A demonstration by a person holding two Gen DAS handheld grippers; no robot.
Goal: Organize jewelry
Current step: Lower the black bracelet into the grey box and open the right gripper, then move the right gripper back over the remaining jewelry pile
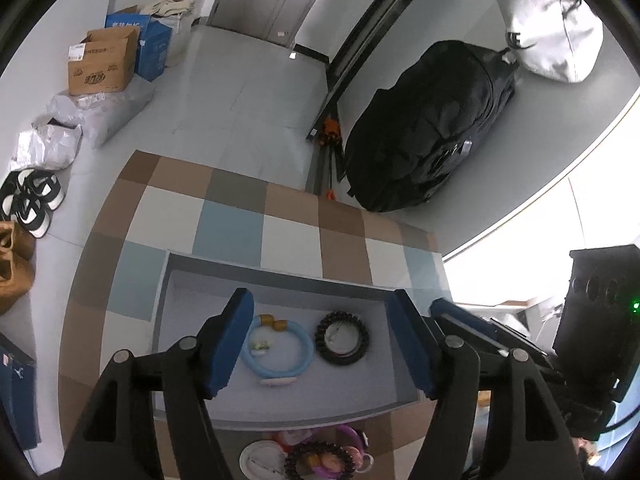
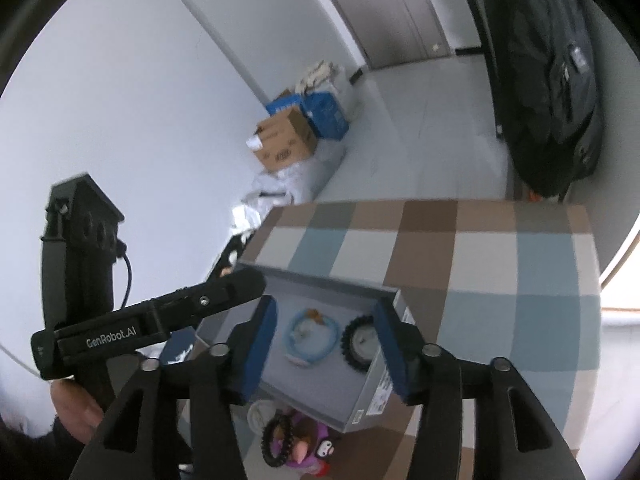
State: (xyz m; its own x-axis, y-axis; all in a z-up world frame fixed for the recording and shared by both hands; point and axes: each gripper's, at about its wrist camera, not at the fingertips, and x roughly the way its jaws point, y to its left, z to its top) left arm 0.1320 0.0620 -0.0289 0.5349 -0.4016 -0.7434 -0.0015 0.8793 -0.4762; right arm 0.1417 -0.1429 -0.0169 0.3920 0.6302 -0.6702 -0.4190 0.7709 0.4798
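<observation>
A shallow grey box (image 1: 280, 276) sits on the checkered tablecloth (image 1: 288, 236). Side by side on its floor lie a light blue bracelet with amber beads (image 1: 276, 346) and a black beaded bracelet (image 1: 341, 338). My left gripper (image 1: 320, 298) hovers over the box, open, with nothing between its blue pads. My right gripper (image 2: 326, 306) hangs open above the same box (image 2: 376, 396), over the blue bracelet (image 2: 312, 338) and the black one (image 2: 358, 344). In front of the box lies a jewelry pile (image 1: 320, 456) holding a dark beaded bracelet (image 2: 276, 440), purple pieces and a white disc (image 1: 260, 460).
Beyond the table's far edge, a large black bag (image 1: 432, 128) stands on the floor. Cardboard boxes (image 1: 102, 66) and shoes (image 1: 32, 200) line the left wall. A hand (image 2: 76, 412) holds the left gripper's handle at the table's left side.
</observation>
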